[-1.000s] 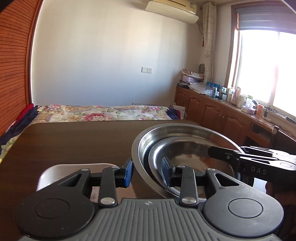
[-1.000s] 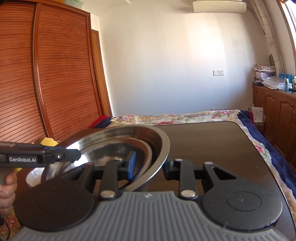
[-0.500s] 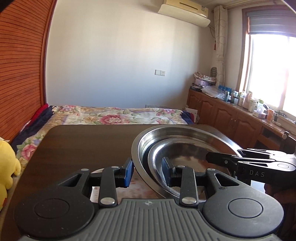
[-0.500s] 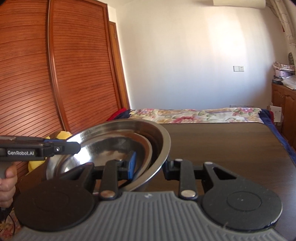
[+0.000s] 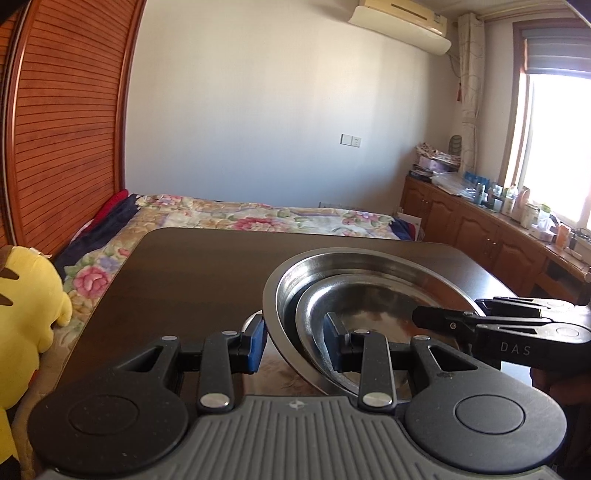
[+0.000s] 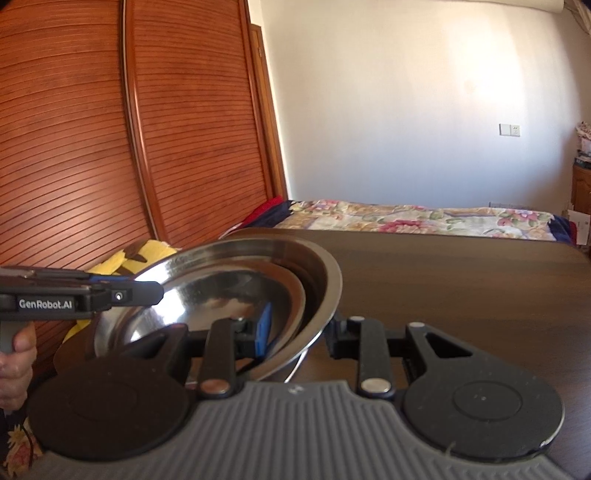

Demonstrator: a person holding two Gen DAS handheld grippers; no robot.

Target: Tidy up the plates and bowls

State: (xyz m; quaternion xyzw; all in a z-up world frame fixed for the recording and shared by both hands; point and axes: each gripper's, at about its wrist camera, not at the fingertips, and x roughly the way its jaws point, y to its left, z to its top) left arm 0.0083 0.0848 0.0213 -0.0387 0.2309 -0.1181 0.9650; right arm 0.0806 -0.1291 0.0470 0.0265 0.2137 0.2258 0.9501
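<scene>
Both views have swung toward the slatted wooden wardrobe (image 6: 110, 147) since a second ago: it fills far more of the right wrist view, and the yellow plush toy (image 5: 26, 317), absent from the left wrist view a second ago, now sits off the desk's left edge. The grip has not changed. The left tool (image 5: 295, 343) still pinches the near-left rim of the large steel bowl (image 5: 369, 266), one blue pad outside the wall and the other inside, and the right tool (image 6: 299, 328) still pinches the opposite rim the same way. The smaller steel bowl (image 5: 369, 306) still lies nested inside the large one. The pair is held off the dark desk (image 5: 192, 266), over its near part, tilted a little in the right wrist view.

Only the left wrist view shows the window (image 5: 554, 147), the air conditioner (image 5: 402, 22) and the wooden cabinets (image 5: 472, 229) along the right wall, with the right tool reaching in from the right over the bowl's rim. Beneath the bowls by the left pad it also shows a pale edge too hidden to identify. Only the right wrist view shows the person's hand (image 6: 14, 362) gripping the left tool's handle, at the left edge of the picture. The flowered bed (image 6: 406, 218) beyond the desk's far edge appears in both.
</scene>
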